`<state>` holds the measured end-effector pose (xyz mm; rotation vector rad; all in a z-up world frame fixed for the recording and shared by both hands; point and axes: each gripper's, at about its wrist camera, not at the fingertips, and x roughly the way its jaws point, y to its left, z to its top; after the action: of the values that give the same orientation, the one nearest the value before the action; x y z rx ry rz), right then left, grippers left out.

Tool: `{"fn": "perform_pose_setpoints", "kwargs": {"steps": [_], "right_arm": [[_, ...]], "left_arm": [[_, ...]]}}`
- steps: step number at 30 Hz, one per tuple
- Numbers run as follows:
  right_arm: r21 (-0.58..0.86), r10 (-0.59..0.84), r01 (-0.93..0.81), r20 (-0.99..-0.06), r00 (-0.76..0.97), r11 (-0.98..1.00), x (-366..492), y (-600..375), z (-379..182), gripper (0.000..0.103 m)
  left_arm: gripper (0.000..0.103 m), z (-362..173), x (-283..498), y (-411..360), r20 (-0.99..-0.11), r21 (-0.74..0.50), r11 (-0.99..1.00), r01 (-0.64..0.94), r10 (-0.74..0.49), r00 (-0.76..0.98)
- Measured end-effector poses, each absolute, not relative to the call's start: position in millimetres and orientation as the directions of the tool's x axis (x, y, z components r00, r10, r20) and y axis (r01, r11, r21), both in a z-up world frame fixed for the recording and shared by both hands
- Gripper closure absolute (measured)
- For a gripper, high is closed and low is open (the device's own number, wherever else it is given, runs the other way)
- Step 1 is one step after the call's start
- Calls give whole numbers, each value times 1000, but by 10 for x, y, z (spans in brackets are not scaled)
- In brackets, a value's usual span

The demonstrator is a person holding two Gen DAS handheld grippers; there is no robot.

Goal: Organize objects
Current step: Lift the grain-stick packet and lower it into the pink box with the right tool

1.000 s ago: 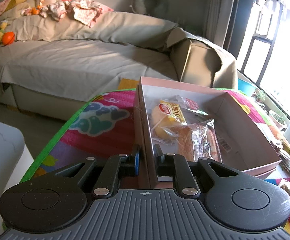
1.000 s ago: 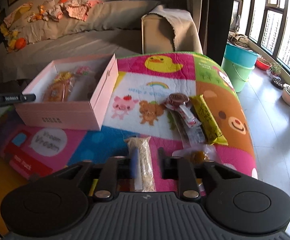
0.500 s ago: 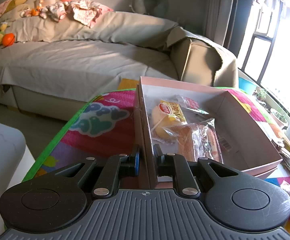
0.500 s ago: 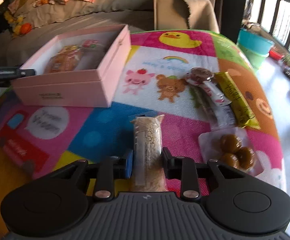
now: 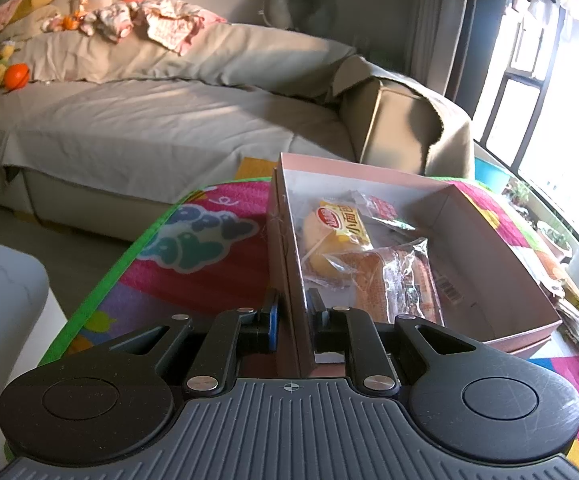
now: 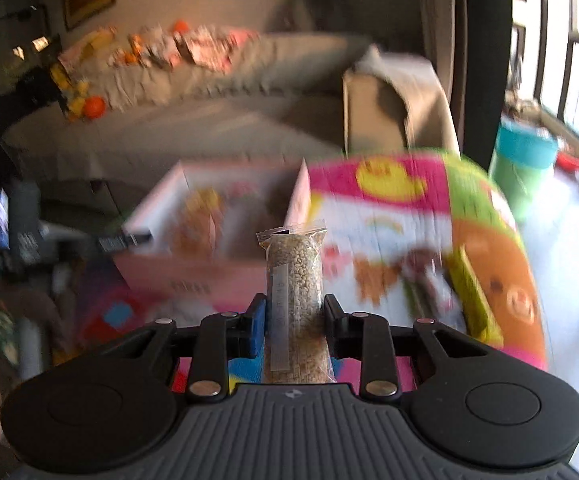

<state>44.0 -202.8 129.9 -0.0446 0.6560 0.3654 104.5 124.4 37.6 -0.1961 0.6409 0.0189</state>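
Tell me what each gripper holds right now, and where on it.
Left gripper clamps the pink box's near side wall. Right gripper grips the grain snack packet around its lower middle.

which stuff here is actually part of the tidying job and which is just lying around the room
Part of the job:
- pink box, its wall pinched by the left gripper
- grain bar packet, held by the right gripper
- bread packets already in the box
- loose snack packets on the play mat

Just lying about:
- sofa
- clothes
- orange ball
- teal bucket
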Motion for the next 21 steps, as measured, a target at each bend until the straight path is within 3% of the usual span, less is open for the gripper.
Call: {"fn": "perform_pose_setpoints", "kwargs": {"steps": [7, 14, 16, 18, 21], "right_arm": [[51, 359, -384, -487, 797, 922, 710, -1729, 1728, 75], [59, 403, -424, -452, 796, 904, 1214, -1326, 1844, 74], [50, 391, -415, -447, 804, 909, 1336, -1241, 1816, 69], [61, 392, -411, -452, 801, 910, 1406, -1217, 1766, 54], [70, 389, -403, -455, 801, 912, 1393, -1287, 1679, 46]], "left_arm": [[86, 377, 1040, 1245, -593, -180, 981, -75, -47, 803], [86, 378, 1041, 1249, -594, -179, 981, -74, -47, 803], [86, 376, 1042, 1246, -594, -177, 981, -72, -49, 803], [86, 379, 1036, 1248, -594, -177, 982, -70, -49, 803], [86, 384, 1037, 1256, -593, -178, 981, -71, -50, 804]]}}
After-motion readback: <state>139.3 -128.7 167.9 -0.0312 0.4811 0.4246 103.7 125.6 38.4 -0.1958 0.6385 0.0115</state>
